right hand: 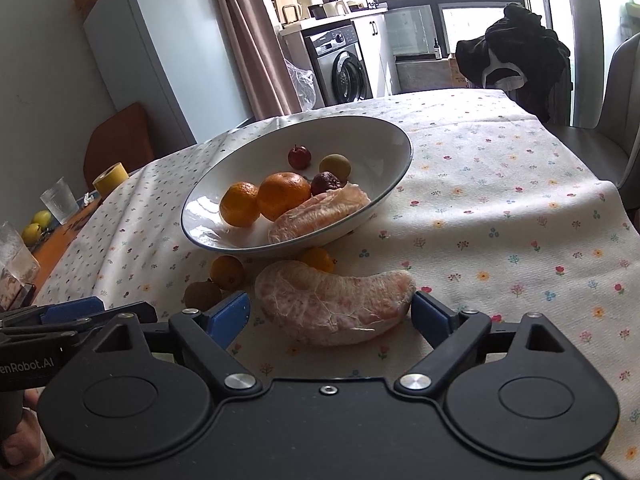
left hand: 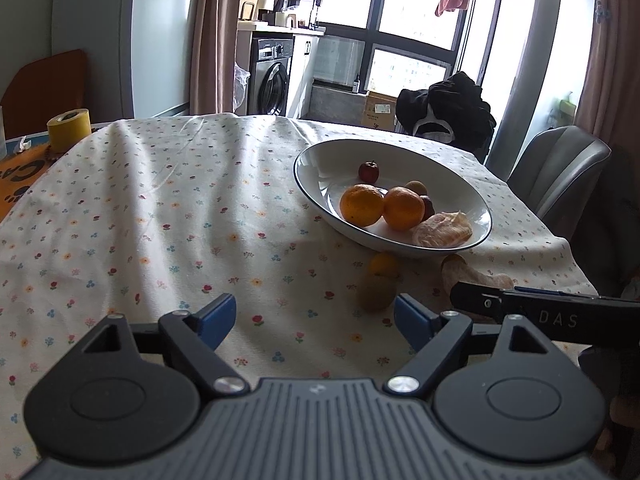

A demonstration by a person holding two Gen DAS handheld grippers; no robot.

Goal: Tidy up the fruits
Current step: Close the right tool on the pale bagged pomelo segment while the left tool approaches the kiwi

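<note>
Right wrist view: the spread right hand-held gripper (right hand: 330, 314) brackets a crescent-shaped, membrane-veined pomelo segment (right hand: 334, 304) lying crosswise on the floral-clothed counter (right hand: 500, 216), just before the glossy oval bowl (right hand: 394, 178); the left hand-held gripper (left hand: 314, 322) gapes empty.

I count one bowl (right hand: 400, 160). In it: two oranges (right hand: 239, 204) (right hand: 283, 195), one red small fruit (right hand: 299, 157), one yellow-green fruit (right hand: 335, 164), one dark wrinkled fruit (right hand: 326, 183), one peeled pomelo segment (right hand: 320, 216). On the counter (right hand: 500, 216), below the bowl in frame: one more pomelo segment (right hand: 334, 304), two small oranges (right hand: 227, 272) (right hand: 319, 259), one brownish round fruit (right hand: 202, 295). Far left: two glasses (right hand: 60, 200) (right hand: 14, 256), one yellow tape roll (right hand: 111, 178), two yellow fruits (right hand: 36, 226). Two grippers (right hand: 330, 314) (left hand: 314, 318).
</note>
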